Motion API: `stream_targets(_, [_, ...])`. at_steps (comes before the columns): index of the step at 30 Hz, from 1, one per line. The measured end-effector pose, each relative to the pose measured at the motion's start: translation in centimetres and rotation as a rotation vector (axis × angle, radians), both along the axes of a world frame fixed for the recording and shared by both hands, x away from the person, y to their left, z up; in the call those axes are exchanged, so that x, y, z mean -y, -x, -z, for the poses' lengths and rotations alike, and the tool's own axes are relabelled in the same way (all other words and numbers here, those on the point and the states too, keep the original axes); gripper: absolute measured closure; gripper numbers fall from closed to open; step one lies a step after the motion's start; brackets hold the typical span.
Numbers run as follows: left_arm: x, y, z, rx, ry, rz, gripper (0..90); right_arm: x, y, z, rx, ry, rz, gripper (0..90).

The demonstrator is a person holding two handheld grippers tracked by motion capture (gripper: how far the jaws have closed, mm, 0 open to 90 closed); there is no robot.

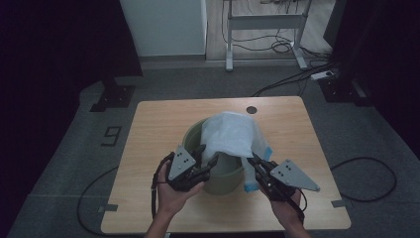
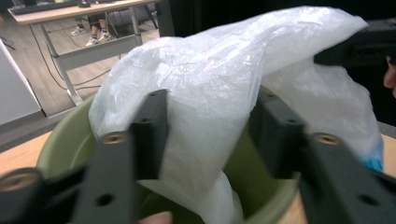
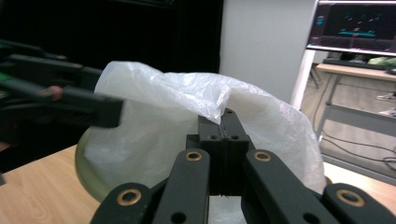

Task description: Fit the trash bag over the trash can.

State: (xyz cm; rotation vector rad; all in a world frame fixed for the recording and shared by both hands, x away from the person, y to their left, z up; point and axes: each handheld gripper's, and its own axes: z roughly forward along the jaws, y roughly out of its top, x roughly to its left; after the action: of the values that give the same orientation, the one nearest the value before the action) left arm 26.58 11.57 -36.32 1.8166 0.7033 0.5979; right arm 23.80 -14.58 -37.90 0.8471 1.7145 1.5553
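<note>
On the wooden table (image 1: 148, 148), left to right: the left gripper (image 1: 206, 159), jaws parted around bag film without pressing it (over the green bin's (image 1: 218, 181) near rim), the white plastic bag (image 1: 230, 134) draped across the bin, and the right gripper (image 1: 255, 162) clamped tight on the bag's edge.

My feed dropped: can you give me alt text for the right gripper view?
The right hand-held gripper is shut on a fold of the white plastic bag draped over the green bucket on the wooden table. The left hand-held gripper reaches in from the left.
</note>
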Motion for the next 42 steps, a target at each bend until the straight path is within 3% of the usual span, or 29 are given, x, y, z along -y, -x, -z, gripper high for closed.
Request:
stream_targets(4, [-0.2,-0.4,0.4,-0.043,0.016,0.027,81.7,0.1,-0.3,0.3,-0.025,-0.007,-0.023,88.7])
stream_targets(6, [-0.7,-0.4,0.8,-0.054,0.029,0.012,87.0,0.1,-0.4,0.6,-0.039,-0.01,-0.032,86.0])
stream_targets(11, [-2.4,-0.4,2.0,-0.094,0.072,-0.064,89.4,-0.2,-0.4,1.6,-0.076,-0.025,-0.079,50.3])
stream_targets(14, [-3.3,-0.3,2.6,-0.11,0.077,-0.094,89.5,-0.5,0.8,2.4,-0.066,-0.016,-0.062,38.1])
stream_targets(19, [-4.4,-0.2,3.4,-0.131,0.092,-0.119,89.6,0.1,2.3,4.6,-0.064,0.001,0.01,31.1])
stream_targets(28, [-5.0,0.0,3.2,-0.139,0.106,-0.129,89.5,1.4,2.8,7.7,-0.122,0.021,0.098,22.1])
stream_targets(32, [-5.3,0.0,3.1,-0.143,0.123,-0.128,89.5,1.6,2.6,8.5,-0.144,0.034,0.106,21.8])
stream_targets(35, [-5.4,0.0,3.1,-0.146,0.132,-0.124,89.5,1.8,2.3,9.0,-0.163,0.035,0.107,28.2])
stream_targets(36, [-5.5,0.0,3.1,-0.146,0.133,-0.124,89.5,1.9,2.1,9.1,-0.167,0.035,0.108,32.1])
stream_targets(38, [-5.6,0.1,3.1,-0.147,0.136,-0.118,89.5,2.2,1.9,9.2,-0.175,0.018,0.087,49.8])
stream_targets(42, [-5.7,0.2,3.1,-0.146,0.141,-0.107,89.3,2.7,1.3,9.0,-0.171,0.007,0.084,74.5])
